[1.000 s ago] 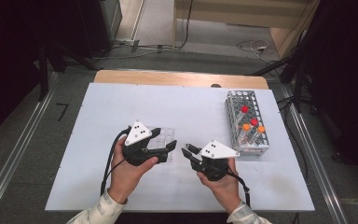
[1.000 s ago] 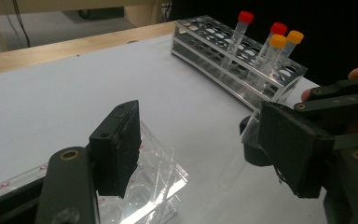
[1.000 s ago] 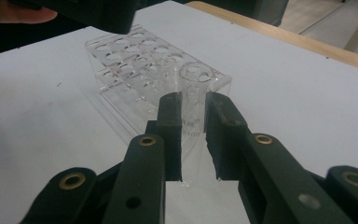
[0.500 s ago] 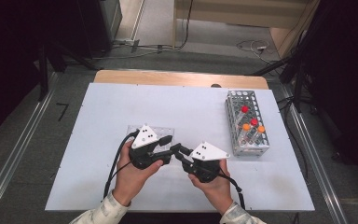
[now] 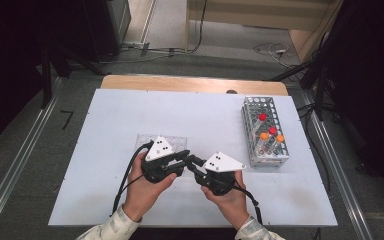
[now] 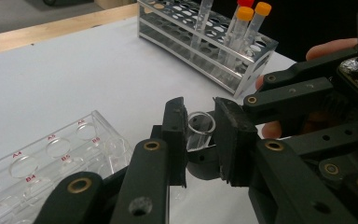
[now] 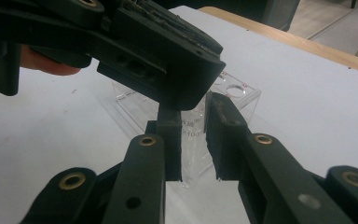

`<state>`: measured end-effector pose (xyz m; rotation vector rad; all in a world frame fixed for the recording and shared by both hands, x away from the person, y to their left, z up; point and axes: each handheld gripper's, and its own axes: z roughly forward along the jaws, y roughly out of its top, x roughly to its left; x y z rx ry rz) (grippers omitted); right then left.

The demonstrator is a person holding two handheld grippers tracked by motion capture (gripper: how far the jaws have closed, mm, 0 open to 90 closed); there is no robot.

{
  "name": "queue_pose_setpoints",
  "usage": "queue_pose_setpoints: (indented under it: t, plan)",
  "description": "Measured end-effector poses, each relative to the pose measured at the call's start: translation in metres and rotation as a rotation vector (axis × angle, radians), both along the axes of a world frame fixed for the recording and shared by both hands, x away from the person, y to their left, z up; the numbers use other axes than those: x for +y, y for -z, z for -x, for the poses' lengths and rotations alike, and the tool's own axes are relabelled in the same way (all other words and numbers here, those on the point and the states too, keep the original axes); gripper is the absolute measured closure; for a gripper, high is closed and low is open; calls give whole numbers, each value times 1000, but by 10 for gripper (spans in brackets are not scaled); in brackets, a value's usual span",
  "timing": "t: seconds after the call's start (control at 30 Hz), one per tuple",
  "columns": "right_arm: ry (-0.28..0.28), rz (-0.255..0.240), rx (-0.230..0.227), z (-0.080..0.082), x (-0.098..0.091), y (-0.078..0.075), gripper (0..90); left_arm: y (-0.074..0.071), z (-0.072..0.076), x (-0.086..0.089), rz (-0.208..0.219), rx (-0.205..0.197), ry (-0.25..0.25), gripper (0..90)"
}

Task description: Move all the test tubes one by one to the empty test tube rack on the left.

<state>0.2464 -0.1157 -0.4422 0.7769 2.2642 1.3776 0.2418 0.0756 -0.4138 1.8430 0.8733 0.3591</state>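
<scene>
Fingers (image 6: 228,135) of the left gripper (image 6: 200,140) have just been closing and now pinch a clear, capless test tube (image 6: 199,128) near its open mouth. Fingers (image 7: 223,135) of the right gripper (image 7: 193,140) are clamped on the same tube (image 7: 193,140) further along its length, where printed graduation marks show through the plastic. Both grippers meet tip to tip, so the tube hangs between them just above the white surface (image 5: 105,125), at its near middle.

In the high view the left gripper (image 5: 182,157) and right gripper (image 5: 192,162) lie nearly level and face each other, each in a hand (image 5: 145,187).

Just behind the left gripper lies a clear plastic rack (image 6: 46,154) with round wells and red labels such as A4 and B4; it looks empty.

Well apart, toward the right edge of the surface, stands a metal wire rack (image 5: 265,131). It holds upright tubes, one with a red cap (image 5: 262,117) and others with orange caps (image 5: 264,135).
</scene>
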Motion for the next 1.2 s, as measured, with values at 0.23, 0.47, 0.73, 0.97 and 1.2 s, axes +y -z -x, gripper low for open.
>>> queue_pose_setpoints:
  t: [0.23, 0.47, 0.73, 0.97, 1.2]
  plan:
    - [-1, -5, 4, 0, 0, 0, 727, -1, 1, 1, -5, -13, -4, 775]
    - [-47, -38, 48, 1, -2, -2, 450, -4, 1, 5, -6, -12, -9, 775]
    - [-50, -48, 49, 3, -11, -1, 358, -11, 3, 14, 3, -20, -22, 775]
    - [-18, -51, 66, 1, -27, 4, 307, -17, 3, 25, 10, -17, -41, 775]
    - [4, -56, 75, 0, -37, 10, 302, -25, 4, 36, 19, -32, -67, 775]
